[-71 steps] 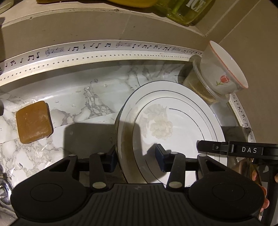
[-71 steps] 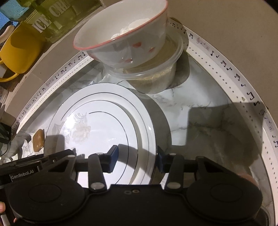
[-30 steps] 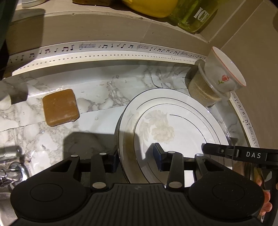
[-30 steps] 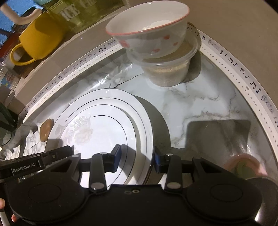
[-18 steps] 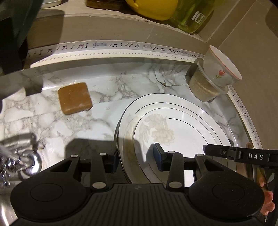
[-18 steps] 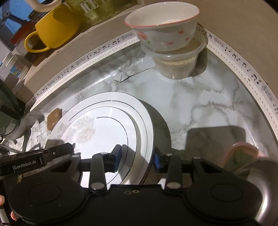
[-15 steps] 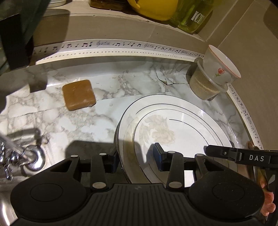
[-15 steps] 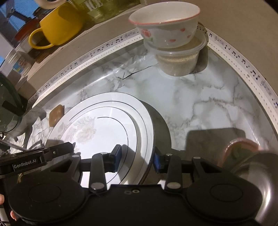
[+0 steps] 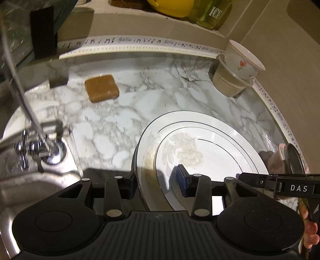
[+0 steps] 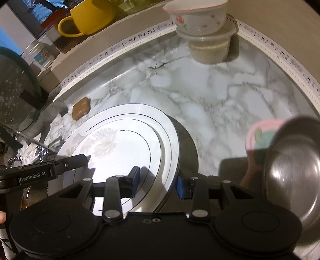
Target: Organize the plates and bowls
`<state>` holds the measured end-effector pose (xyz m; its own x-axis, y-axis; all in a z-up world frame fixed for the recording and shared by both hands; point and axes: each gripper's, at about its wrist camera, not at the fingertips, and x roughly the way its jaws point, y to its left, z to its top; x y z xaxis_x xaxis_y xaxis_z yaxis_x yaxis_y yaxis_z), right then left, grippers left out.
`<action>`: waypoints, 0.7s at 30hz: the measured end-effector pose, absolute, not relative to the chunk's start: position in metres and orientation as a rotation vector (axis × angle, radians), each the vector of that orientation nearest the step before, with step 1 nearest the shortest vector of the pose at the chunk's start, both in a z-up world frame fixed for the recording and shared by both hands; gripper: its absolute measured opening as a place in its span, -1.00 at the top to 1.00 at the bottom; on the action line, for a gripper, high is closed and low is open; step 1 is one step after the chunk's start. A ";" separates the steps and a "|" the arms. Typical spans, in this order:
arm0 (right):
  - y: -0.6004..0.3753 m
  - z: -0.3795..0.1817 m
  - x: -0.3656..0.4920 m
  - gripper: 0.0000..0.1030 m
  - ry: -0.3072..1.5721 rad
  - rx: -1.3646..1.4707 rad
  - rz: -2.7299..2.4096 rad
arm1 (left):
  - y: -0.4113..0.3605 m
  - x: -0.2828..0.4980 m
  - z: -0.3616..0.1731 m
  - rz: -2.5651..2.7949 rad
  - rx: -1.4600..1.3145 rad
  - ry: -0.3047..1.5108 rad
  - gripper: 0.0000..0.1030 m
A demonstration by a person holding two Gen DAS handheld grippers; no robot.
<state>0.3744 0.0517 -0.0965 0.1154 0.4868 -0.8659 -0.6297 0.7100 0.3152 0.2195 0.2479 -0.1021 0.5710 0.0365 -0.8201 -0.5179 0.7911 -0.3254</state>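
Observation:
A stack of white plates [image 9: 200, 148] with a pale flower print is held above the marble counter; it also shows in the right wrist view [image 10: 124, 144]. My left gripper [image 9: 157, 183] is shut on the stack's left rim. My right gripper [image 10: 157, 179] is shut on its right rim. A white bowl with red flowers [image 9: 244, 60] sits on a clear plastic tub [image 9: 228, 82] at the back right corner, also in the right wrist view [image 10: 198, 16]. A steel bowl [image 10: 294, 160] stands at the right, with a pink bowl [image 10: 260, 134] behind it.
A brown soap bar [image 9: 102, 88] lies on the marble counter [image 9: 164, 96]. A chrome tap [image 9: 38, 144] and steel sink [image 9: 24, 192] are at the left. A yellow mug [image 10: 90, 16] and a green bottle [image 9: 212, 14] stand on the ledge behind. A glass lid [image 10: 16, 90] is at far left.
Both grippers have lifted the plate stack and drawn it back from the corner. The bowl and tub look farther away, and the tap, sink and steel bowl have come into view.

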 end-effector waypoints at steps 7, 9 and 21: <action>0.037 -0.096 0.356 0.28 1.209 -0.157 0.832 | 0.232 0.200 -0.102 0.343 -0.588 0.917 0.25; 0.031 -0.096 0.350 0.28 1.204 -0.157 0.836 | 0.228 0.195 -0.102 0.341 -0.585 0.918 0.25; -0.008 -0.093 0.315 0.28 1.199 -0.132 0.834 | 0.193 0.163 -0.098 0.312 -0.566 0.924 0.25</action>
<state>0.3148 -0.0080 -0.0931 0.1114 0.4995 -0.8591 -0.6314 0.7032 0.3270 0.1628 0.1927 -0.0982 0.5726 0.0147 -0.8197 -0.4848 0.8123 -0.3241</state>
